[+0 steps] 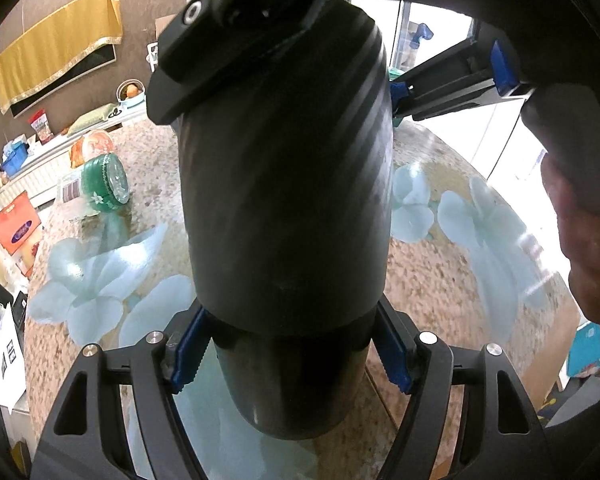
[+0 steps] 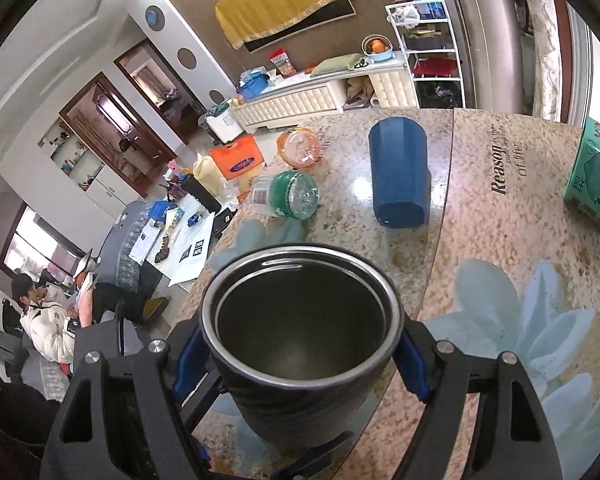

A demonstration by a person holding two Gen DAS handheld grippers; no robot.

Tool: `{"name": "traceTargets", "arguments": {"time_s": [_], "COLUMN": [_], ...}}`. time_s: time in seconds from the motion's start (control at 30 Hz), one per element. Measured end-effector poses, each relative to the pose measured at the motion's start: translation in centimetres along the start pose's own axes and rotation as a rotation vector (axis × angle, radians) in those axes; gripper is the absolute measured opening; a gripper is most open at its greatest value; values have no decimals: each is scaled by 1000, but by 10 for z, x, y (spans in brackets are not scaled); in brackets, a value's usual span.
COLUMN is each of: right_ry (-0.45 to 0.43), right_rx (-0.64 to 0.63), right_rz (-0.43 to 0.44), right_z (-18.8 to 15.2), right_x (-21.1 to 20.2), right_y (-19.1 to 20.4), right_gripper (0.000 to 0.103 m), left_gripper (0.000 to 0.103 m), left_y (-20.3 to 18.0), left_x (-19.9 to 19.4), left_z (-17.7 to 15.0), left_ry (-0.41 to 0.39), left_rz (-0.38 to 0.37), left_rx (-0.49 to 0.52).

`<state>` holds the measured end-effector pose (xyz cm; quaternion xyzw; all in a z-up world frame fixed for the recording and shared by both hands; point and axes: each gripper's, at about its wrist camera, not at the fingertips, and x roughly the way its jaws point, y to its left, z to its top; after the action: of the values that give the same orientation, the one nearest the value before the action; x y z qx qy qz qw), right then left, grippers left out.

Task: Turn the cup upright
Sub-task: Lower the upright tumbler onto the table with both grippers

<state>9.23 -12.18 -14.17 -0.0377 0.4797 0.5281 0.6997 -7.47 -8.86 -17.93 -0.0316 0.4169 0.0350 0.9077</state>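
1 counter [image 2: 480,280]: speckled granite top, pale blue flower prints, "Reason" lettering.

2 grippers, both on the same cup. Right gripper [image 2: 300,354]: jaws pinching the black cup [image 2: 300,344] just under its rim, one blue pad each side. Left gripper [image 1: 288,354]: jaws pinching the cup [image 1: 288,184] at its narrower lower part, blue pads on both sides; the right gripper [image 1: 396,100] shows in this view clamped near the far, top end.

2 cups total. Black steel-lined cup: held by both grippers above the counter, mouth open toward the right wrist camera, inside looks empty. Whether its base touches the counter, cannot tell. Blue cup [image 2: 398,172]: lying on its side on the counter, well apart from the black one.

1 teal box [image 2: 596,184] at the right edge of the counter.

2 plastic bottles on their sides near the far edge: green [image 2: 292,196] and orange [image 2: 300,146], near each other.
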Motion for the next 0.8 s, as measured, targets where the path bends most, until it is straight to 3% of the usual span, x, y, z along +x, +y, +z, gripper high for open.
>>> {"name": "traceTargets", "arguments": {"time_s": [0.13, 0.3, 0.5, 0.8], "right_ry": [-23, -75, -135, -215], "right_rx": [-18, -119, -187, -211], "right_rz": [-6, -41, -78, -109], "right_z": [-7, -19, -32, -52], "right_x": [1, 0, 4, -1], "right_y": [6, 26, 38, 42], "right_gripper": [77, 77, 77, 77], "left_gripper": [76, 76, 76, 76], "left_y": [-4, 1, 8, -1], "left_x": [-9, -9, -22, -32], "left_z": [-12, -27, -43, -60], "left_ry": [-21, 21, -43, -88], "left_rz": [-3, -45, -98, -97], "left_rx": [1, 0, -12, 55]}}
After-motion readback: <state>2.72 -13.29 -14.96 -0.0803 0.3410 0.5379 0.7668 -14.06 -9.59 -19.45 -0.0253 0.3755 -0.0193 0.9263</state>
